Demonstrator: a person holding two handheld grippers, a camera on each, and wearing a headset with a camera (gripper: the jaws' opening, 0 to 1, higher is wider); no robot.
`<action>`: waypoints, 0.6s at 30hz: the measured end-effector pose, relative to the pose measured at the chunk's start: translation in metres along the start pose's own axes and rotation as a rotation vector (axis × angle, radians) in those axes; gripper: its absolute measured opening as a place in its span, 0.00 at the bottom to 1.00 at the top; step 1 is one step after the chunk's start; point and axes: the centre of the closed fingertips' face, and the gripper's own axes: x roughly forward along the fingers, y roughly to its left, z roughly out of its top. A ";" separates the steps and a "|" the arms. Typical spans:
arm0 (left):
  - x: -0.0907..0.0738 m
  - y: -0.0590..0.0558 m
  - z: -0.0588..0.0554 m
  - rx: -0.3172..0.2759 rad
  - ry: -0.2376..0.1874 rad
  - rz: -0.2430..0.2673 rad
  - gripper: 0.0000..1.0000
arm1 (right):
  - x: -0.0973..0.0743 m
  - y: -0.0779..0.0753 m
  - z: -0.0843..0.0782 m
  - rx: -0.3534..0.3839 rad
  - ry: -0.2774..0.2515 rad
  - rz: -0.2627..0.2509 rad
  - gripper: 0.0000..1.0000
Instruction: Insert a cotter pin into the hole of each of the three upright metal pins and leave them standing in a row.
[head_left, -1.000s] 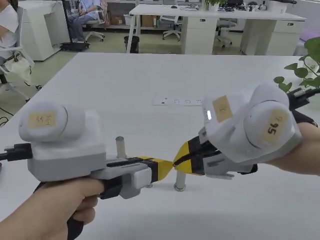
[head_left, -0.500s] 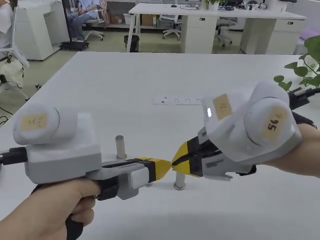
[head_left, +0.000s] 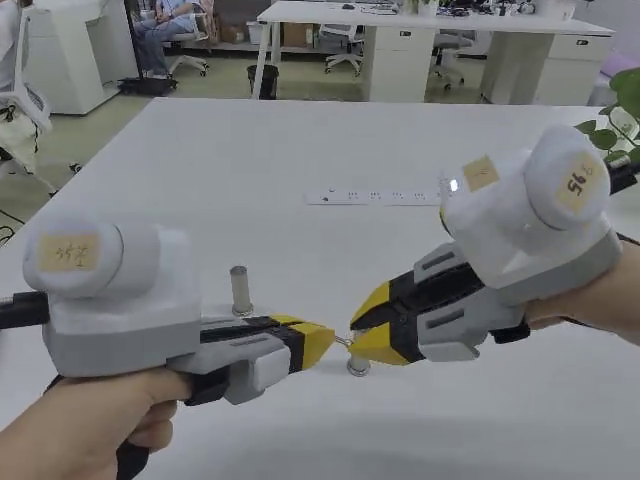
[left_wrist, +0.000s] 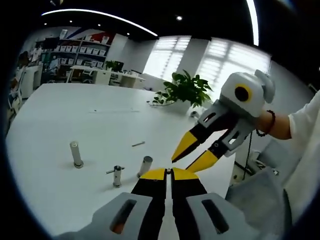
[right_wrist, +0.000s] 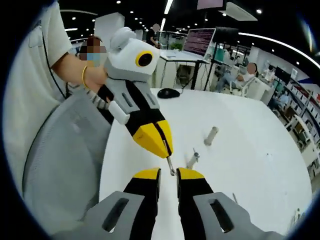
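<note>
My left gripper (head_left: 322, 339) is shut on a thin cotter pin (right_wrist: 169, 161) whose free end sticks out of its yellow tips. My right gripper (head_left: 353, 335) faces it tip to tip, jaws open, with the pin's end in the gap between them (right_wrist: 168, 175). Three upright metal pins stand in a row on the white table: a bare one (left_wrist: 76, 154), a middle one (left_wrist: 117, 176) with a cotter pin through it, and a nearer one (left_wrist: 145, 166). In the head view one pin (head_left: 239, 290) stands behind the left gripper and another (head_left: 357, 367) sits just below the tips.
A loose cotter pin (left_wrist: 138, 144) lies on the table beyond the row. A white power strip (head_left: 375, 197) sits in the middle of the table (head_left: 300, 150) and a potted plant (head_left: 625, 110) at its right edge. Desks, chairs and seated people are far behind.
The right gripper has risen and drawn back slightly to the right. The left gripper still holds the cotter pin. The head camera has tilted a little.
</note>
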 end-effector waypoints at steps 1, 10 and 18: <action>0.000 -0.001 -0.001 0.008 0.003 -0.007 0.00 | 0.000 0.002 -0.001 0.017 -0.005 0.023 0.16; -0.001 -0.010 -0.007 0.089 0.032 -0.064 0.00 | -0.002 0.010 -0.010 0.076 -0.028 0.125 0.18; -0.004 -0.022 -0.014 0.138 0.052 -0.133 0.00 | -0.003 0.026 -0.017 0.102 -0.043 0.228 0.17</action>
